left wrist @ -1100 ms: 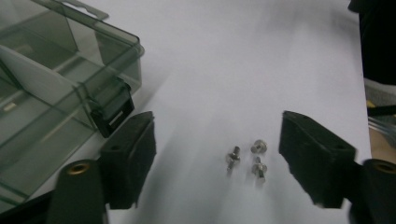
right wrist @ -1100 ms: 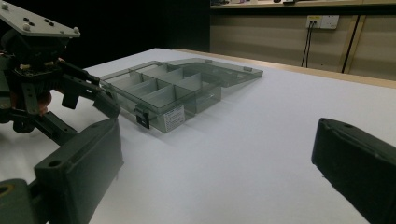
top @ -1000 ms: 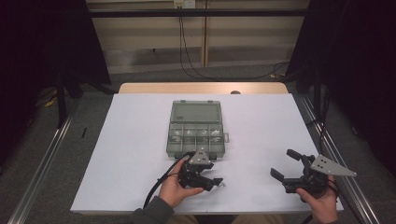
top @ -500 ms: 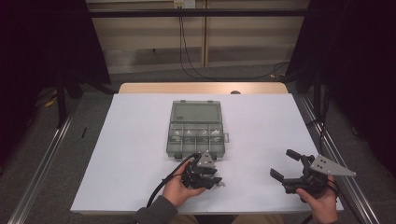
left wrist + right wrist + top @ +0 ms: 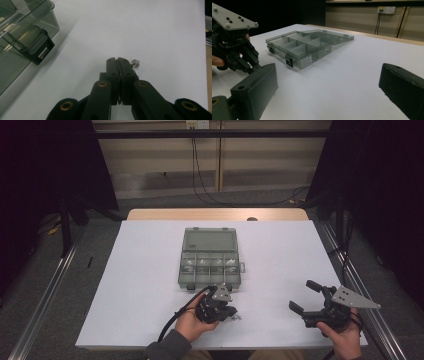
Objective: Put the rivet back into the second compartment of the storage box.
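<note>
A clear grey compartment box (image 5: 209,257) lies open at the table's middle, its lid folded back and small parts in the front row. My left gripper (image 5: 227,312) rests just in front of the box, pointing right. Its jaws have just been closing and now stand together with nothing visible between them (image 5: 118,60). A small silver screw (image 5: 135,62) lies on the white sheet right beside the right jaw's tip. My right gripper (image 5: 306,296) hovers near the front right corner, open and empty (image 5: 327,87).
The white sheet (image 5: 140,270) covers the table, with a wooden strip (image 5: 215,214) at its far edge. The box's black latch (image 5: 41,51) sits close to the left gripper. Metal rails (image 5: 45,305) run along both sides of the table.
The left gripper's jaws have closed from open to fully together. Both hands have stayed where they were.
</note>
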Available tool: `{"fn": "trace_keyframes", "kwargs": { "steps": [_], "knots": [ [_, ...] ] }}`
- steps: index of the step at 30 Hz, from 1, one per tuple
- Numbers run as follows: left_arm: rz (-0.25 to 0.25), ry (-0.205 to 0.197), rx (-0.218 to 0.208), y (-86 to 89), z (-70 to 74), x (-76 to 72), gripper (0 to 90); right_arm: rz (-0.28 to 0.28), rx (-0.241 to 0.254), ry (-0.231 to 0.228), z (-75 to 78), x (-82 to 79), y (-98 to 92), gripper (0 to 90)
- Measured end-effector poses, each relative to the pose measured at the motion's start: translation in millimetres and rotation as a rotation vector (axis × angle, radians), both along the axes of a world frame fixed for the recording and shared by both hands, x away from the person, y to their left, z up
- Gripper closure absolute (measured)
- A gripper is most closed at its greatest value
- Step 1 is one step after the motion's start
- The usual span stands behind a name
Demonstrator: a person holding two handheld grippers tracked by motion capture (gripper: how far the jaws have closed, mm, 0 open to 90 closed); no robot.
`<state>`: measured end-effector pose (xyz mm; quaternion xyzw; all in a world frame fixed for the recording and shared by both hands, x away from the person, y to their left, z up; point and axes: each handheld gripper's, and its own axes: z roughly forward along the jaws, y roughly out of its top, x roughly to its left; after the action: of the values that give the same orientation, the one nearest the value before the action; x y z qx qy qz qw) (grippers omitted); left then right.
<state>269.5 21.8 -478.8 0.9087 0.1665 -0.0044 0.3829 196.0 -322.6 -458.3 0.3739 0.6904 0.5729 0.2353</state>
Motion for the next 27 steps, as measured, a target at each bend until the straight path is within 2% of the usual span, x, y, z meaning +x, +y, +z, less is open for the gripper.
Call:
{"fn": "trace_keyframes", "kwargs": {
  "steps": [7, 14, 16, 24, 27],
  "knots": [
    [0.027, 0.016, -0.002, -0.8, 0.5, -0.7, 88.7, 0.002, 0.001, 0.002, 0.2, -0.1, 0.3, 1.7],
    [0.051, 0.013, 0.006, 0.6, 1.6, -0.3, 88.9, 0.004, 0.000, 0.001, 0.6, -0.4, 0.0, 1.7],
    [0.066, 0.023, 0.001, 3.8, 3.1, 1.8, 89.0, 0.003, 0.003, 0.001, 0.7, -0.5, 0.1, 1.7],
    [0.085, 0.021, -0.030, 12.0, 10.6, 5.3, 88.9, 0.001, 0.003, -0.002, 0.8, -0.7, -0.3, 1.7],
    [0.108, 0.023, -0.044, 16.5, 14.2, 7.7, 89.0, -0.003, 0.005, -0.005, 1.1, -1.1, -1.1, 1.7]
  ]
}}
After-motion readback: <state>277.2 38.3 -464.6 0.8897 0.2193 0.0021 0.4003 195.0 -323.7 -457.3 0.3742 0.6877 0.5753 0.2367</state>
